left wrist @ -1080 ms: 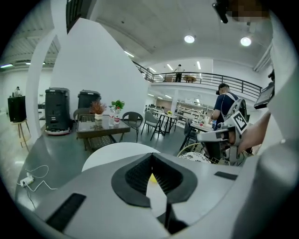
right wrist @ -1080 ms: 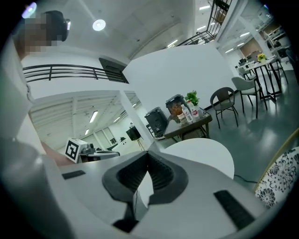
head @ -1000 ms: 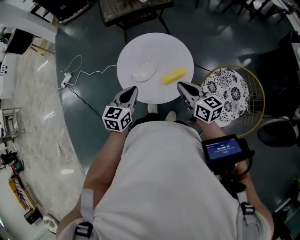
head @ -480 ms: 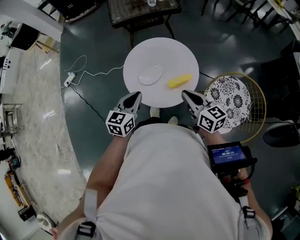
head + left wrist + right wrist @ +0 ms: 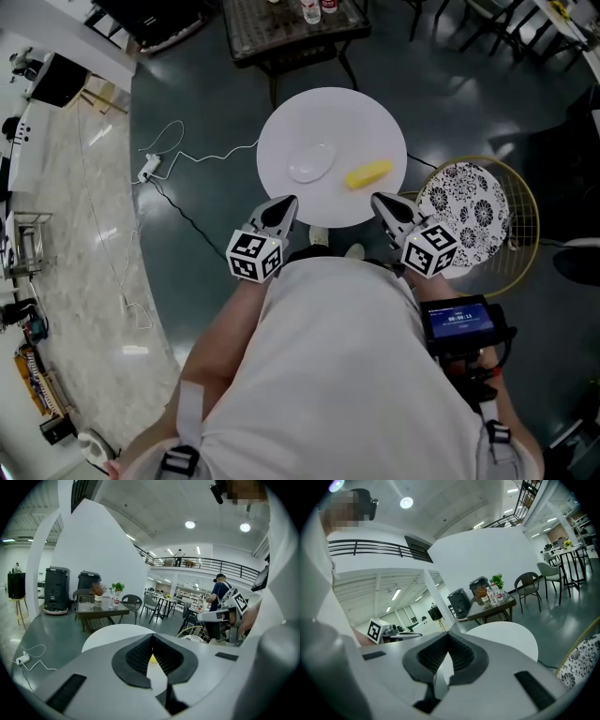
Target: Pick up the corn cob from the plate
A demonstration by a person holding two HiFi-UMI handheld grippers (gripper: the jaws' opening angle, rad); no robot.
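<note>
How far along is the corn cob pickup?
Nothing is done yet: the corn cob lies on the white table beside the clear plate, untouched. Both the left gripper and the right gripper are at the table's near edge, jaws together and empty. Left: open one, reach the cob, grip, lift.

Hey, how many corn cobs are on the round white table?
1. The corn cob lies on the white table, right of the clear dish in the head view, apart from it. None looks hidden.
</note>
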